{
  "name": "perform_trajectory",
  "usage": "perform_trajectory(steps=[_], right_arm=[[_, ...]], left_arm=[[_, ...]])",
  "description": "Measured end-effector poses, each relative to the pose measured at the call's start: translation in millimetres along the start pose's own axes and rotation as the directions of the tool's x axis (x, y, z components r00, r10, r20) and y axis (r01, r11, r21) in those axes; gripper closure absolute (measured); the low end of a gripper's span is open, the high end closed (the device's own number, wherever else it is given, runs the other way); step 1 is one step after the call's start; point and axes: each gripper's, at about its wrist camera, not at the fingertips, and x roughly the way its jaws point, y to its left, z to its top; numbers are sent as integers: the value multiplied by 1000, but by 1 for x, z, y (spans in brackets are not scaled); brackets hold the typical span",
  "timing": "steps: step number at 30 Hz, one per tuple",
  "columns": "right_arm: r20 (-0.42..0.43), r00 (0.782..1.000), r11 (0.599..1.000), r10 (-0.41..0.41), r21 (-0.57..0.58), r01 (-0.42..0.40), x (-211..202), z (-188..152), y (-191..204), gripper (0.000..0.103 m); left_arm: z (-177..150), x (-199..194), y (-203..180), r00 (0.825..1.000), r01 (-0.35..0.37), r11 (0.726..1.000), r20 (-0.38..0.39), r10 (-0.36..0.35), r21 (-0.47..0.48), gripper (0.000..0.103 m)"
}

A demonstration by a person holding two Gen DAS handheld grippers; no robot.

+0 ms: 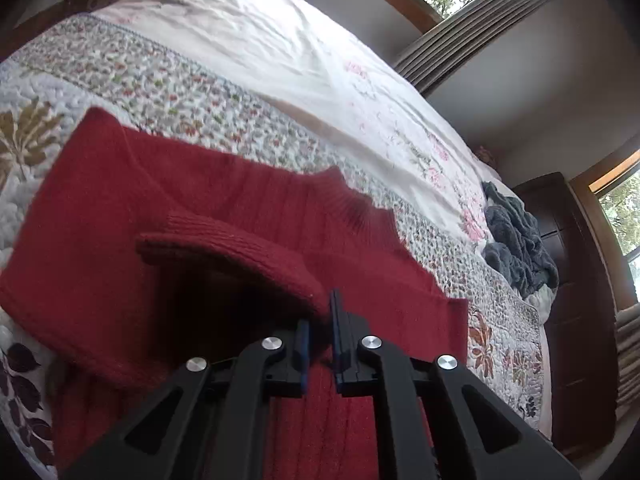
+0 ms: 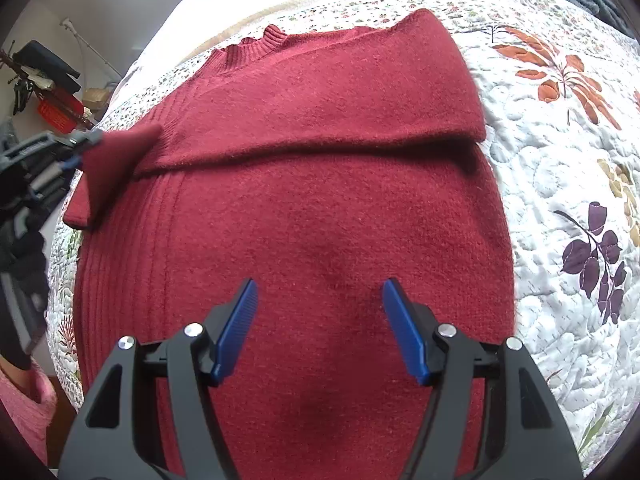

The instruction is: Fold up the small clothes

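Nearest the left wrist lens: left gripper (image 1: 322, 320), jaws pressed together on the cuff of a red sleeve (image 1: 240, 252), lifted clear of the cloth below. Seen from the right wrist view as well, at the left edge, same gripper (image 2: 78, 152) pinching the sleeve end (image 2: 116, 156) into a bunched point. Right gripper (image 2: 320, 320) hovering over the lower body of the red sweater (image 2: 320, 208), jaws spread wide, blue pads (image 2: 236, 328) holding nothing. Sweater spread flat on a floral quilt (image 2: 560, 184) covering a bed, collar (image 2: 256, 46) toward the far side, other sleeve (image 2: 340, 104) folded across the chest. Near the far right corner of the bed, a crumpled grey blanket (image 1: 516, 240). Beyond it, dark wooden dresser (image 1: 576, 300) against the wall.
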Motion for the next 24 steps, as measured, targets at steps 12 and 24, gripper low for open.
perform_trajectory(steps=[12,24], right_arm=[[-34,999,999,-27,-25,26,11,6,4,36],[-76,992,988,100,-111,-108,10,60,81,36]], left_arm=[[-54,12,38,986,5,999,-166,-12,-43,82],[33,-57,91,963,-269,962,22,268,47,78]])
